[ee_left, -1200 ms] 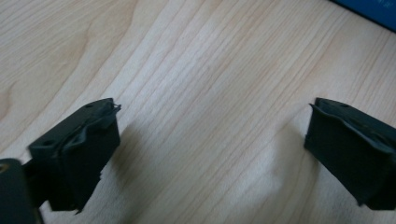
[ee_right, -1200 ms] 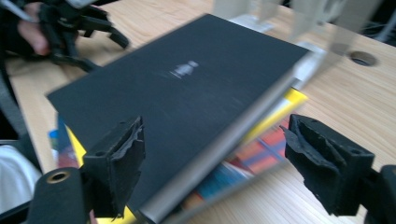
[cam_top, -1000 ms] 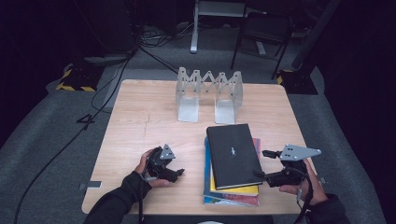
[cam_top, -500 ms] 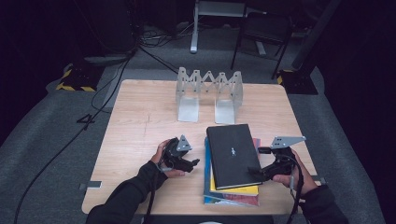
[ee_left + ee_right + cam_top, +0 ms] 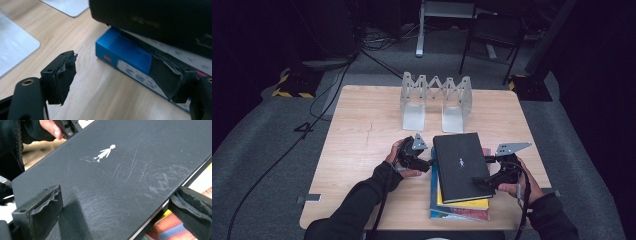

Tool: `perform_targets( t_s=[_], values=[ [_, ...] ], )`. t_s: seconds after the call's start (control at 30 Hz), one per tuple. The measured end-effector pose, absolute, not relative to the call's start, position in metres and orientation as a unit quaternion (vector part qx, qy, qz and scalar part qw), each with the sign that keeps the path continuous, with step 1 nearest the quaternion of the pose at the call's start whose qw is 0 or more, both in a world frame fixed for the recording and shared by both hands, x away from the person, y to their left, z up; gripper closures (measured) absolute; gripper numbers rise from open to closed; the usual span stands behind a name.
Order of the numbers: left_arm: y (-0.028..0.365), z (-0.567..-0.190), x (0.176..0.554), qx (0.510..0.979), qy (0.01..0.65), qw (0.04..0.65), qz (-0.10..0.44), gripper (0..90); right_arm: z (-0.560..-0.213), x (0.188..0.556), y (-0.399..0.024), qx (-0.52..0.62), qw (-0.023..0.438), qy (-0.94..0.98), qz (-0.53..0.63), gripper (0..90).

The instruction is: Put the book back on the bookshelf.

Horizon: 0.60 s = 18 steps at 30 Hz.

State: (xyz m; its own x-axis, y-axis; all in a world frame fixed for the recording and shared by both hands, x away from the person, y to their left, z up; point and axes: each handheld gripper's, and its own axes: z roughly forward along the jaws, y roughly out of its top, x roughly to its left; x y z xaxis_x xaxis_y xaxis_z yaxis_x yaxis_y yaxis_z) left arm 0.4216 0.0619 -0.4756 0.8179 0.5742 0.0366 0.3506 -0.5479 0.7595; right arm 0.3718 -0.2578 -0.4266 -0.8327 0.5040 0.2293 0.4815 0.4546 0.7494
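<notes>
Black and hard-covered, the large book with a small white figure on it lies on top of a stack of books on the pale wooden table. We see 2 grippers at this stack, 1 on each side.

Our right gripper is at the near right corner of the black book. In the right gripper view its 2 jaws stand wide apart: 1 jaw is above the scratched black cover, the other is lower, beside the edge of the cover and over the yellow and striped books underneath. The corner of the black book is between the jaws, but the pads do not press on it, so nothing is gripped. These jaws have just been opening.

Our left gripper is just beside the left edge of the stack. In the left gripper view its jaws are also well open, with bare table between them. The blue book at the bottom of the stack lies just beyond the jaw that shows on the right in that view, and the black book is above it. We cannot tell if this jaw touches the blue book.

Behind the stack, well apart from both pairs of jaws, stands a grey metal folding book rack.
</notes>
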Motion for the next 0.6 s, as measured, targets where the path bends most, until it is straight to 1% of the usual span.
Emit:
perform_targets(
  t_s=[0.4,0.5,0.6],
  values=[
    [0.057,-0.481,0.439,0.861,0.285,0.399,0.139,23.3,-0.426,0.368,-0.258,0.278,0.034,0.852,0.442,0.6],
    [0.058,-0.482,0.445,0.855,0.291,0.408,0.132,23.0,-0.426,0.367,-0.257,0.276,0.038,0.851,0.444,0.7],
    [0.058,-0.483,0.449,0.854,0.288,0.411,0.138,23.6,-0.426,0.367,-0.257,0.271,0.041,0.851,0.448,0.8]
  ],
)
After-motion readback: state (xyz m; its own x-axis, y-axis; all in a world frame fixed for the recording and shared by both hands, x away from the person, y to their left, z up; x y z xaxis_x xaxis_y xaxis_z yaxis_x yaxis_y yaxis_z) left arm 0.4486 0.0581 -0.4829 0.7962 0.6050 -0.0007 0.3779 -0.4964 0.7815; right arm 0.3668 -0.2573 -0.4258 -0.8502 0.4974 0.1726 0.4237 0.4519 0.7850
